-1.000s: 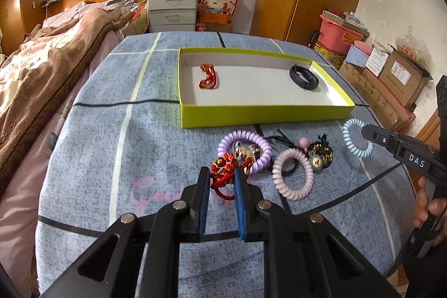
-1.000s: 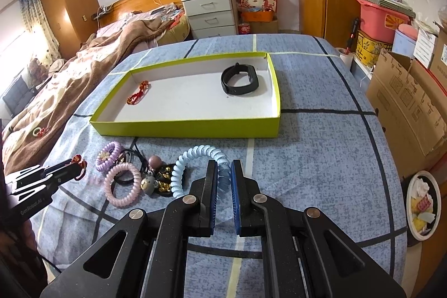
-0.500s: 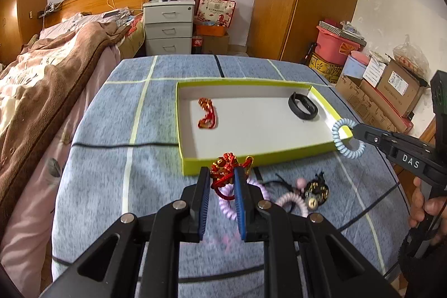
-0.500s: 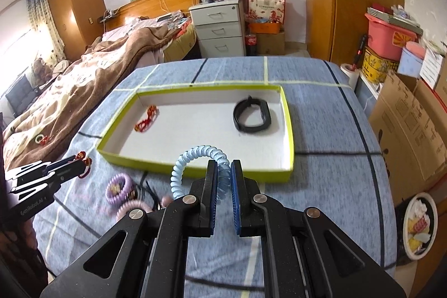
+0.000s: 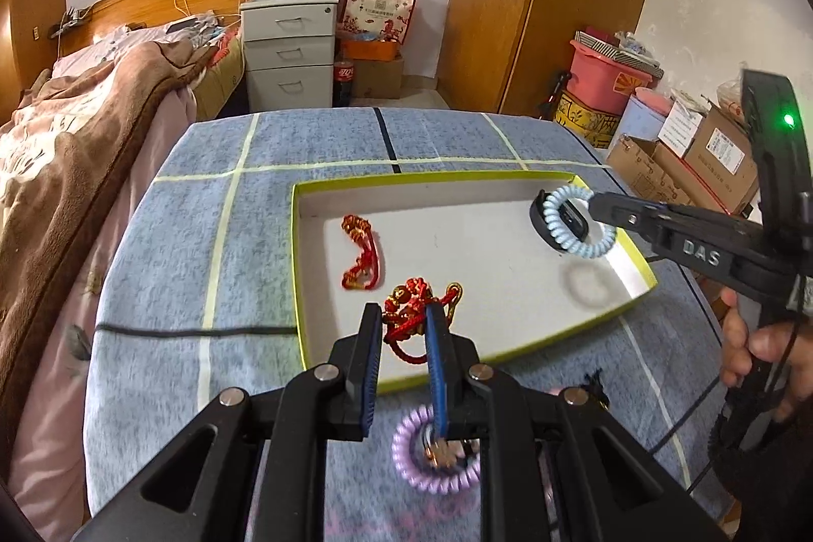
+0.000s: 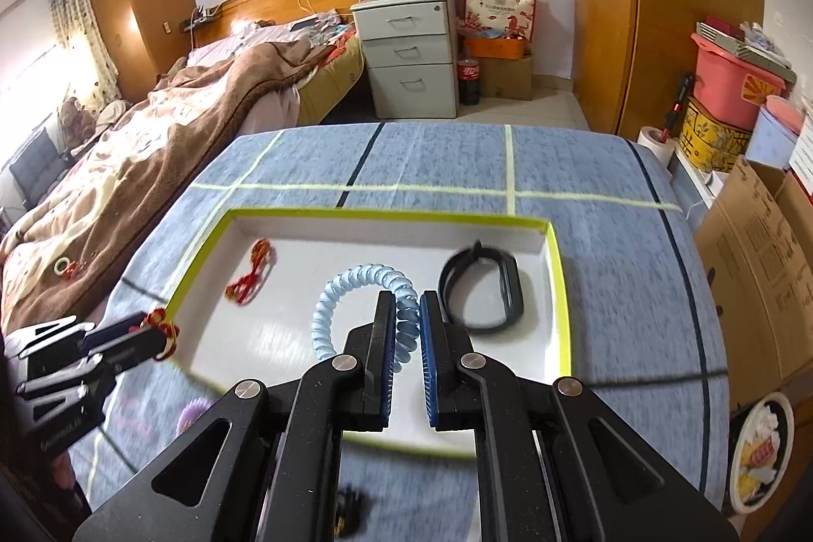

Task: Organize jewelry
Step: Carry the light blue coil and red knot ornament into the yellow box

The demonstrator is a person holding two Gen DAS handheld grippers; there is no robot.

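Observation:
A lime-edged white tray (image 5: 641,263) (image 6: 558,267) lies on the blue checked table. My left gripper (image 5: 404,313) is shut on a red and gold knotted bracelet (image 5: 414,298) (image 6: 161,329) and hangs over the tray's near left part. My right gripper (image 6: 406,306) (image 5: 593,202) is shut on a light blue spiral hair tie (image 6: 350,288) (image 5: 576,223), held above the tray's right part. Inside the tray rest another red bracelet (image 5: 362,258) (image 6: 250,275) and a black wristband (image 6: 482,288) (image 5: 538,212).
A purple spiral hair tie (image 5: 437,455) (image 6: 193,412) and small dark trinkets (image 5: 592,382) lie on the table before the tray. A bed with a brown blanket (image 5: 76,146) is at the left. Cardboard boxes (image 5: 691,156) and a pink bin (image 5: 604,74) stand at the right.
Both grippers have moved forward from the loose pile to above the tray, the left carrying the red bracelet, the right the blue hair tie.

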